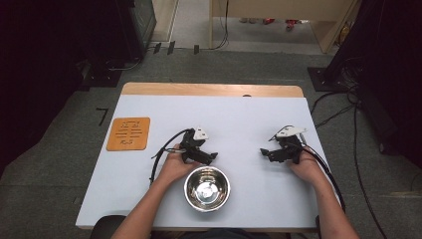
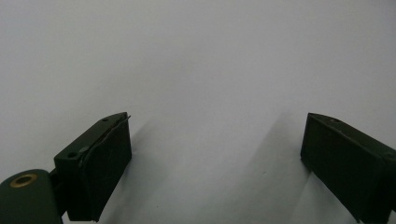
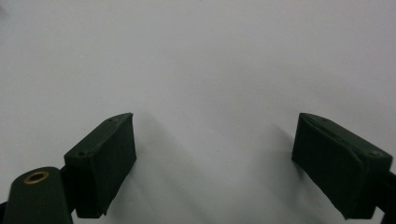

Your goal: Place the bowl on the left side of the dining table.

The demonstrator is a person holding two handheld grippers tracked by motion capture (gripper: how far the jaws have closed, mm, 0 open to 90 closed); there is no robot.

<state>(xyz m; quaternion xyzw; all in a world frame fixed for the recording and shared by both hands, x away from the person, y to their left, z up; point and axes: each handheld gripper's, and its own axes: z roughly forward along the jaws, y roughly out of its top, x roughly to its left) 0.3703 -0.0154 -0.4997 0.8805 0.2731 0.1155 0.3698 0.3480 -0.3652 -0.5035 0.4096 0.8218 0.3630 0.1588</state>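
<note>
The white surface [image 1: 239, 114] takes up most of the high view, wide and bare, and that bareness is the first hazard: it looks smooth, so anything nudged here is likely to slide rather than stay put. Near its left edge lies an orange mat [image 1: 128, 133], well apart from both hands and out of the action for now.

Down at the near edge sits the steel bowl [image 1: 207, 188], upright, mouth up, nothing visible inside but reflections. It is just beside the person's left hand [image 1: 173, 168], and that closeness is the worry; a careless sweep of the wrist could knock the rim and send it skating toward the edge.

The left claw [image 1: 213, 157] rests just beyond the bowl, tips pointing toward the middle of the surface, and in the left gripper view its jaws stand wide with only white between them. The right claw [image 1: 263, 152] sits well apart from the bowl, facing inward, and the right gripper view shows its jaws wide and empty too.

The likely trouble, then: a thin, curved, polished rim offers little purchase, so a pinch taken too shallow may slip off. A one-sided grab could also tip the bowl. And the cable [image 1: 161, 154] trailing from the left claw runs close by, where it might drag against the bowl as the hand turns.
</note>
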